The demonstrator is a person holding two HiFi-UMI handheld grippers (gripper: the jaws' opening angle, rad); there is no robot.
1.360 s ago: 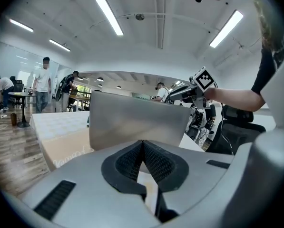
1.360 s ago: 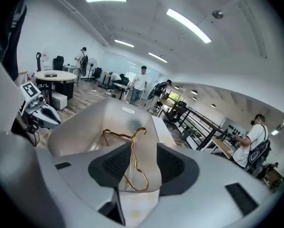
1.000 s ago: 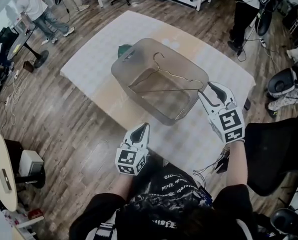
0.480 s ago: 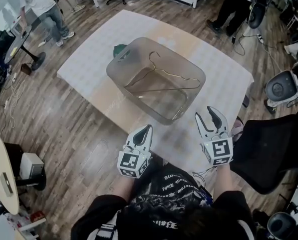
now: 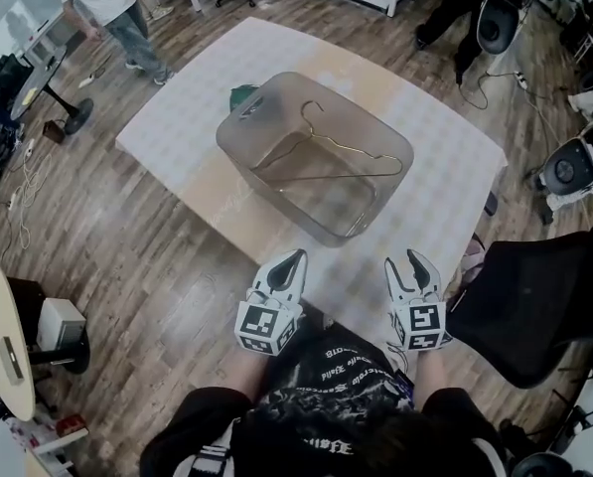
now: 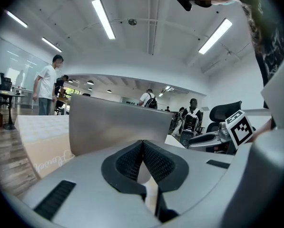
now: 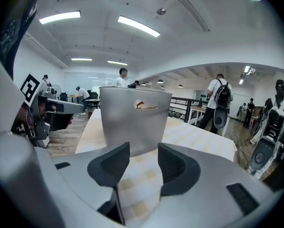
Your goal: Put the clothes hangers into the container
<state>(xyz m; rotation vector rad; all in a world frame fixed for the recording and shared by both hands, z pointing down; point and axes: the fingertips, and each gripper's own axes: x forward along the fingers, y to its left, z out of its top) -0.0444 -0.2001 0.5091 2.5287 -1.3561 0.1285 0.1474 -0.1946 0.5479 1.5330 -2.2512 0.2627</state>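
One wire hanger (image 5: 326, 152) lying inside container (image 5: 321, 229), hook toward far rim. Likely light, thin, springy, slippery; you'd be gripping best at hook neck or shoulder bend. No other hanger showing on tabletop (image 5: 445, 147).

Your left gripper (image 5: 294, 258) hovering at near edge, fingers (image 6: 127, 163) pressed together, empty. Your right gripper (image 5: 412, 259) beside it, fingers (image 7: 111, 167) just been opening, spread wide, nothing between.

Container's tall near wall standing in way. Green object (image 5: 241, 94) sitting behind it. Black chair (image 5: 534, 306) standing close on your right.

Left claw (image 5: 297, 256) and right claw (image 5: 403, 262) grey, black-padded; shirt (image 5: 326, 391) black, white-printed.
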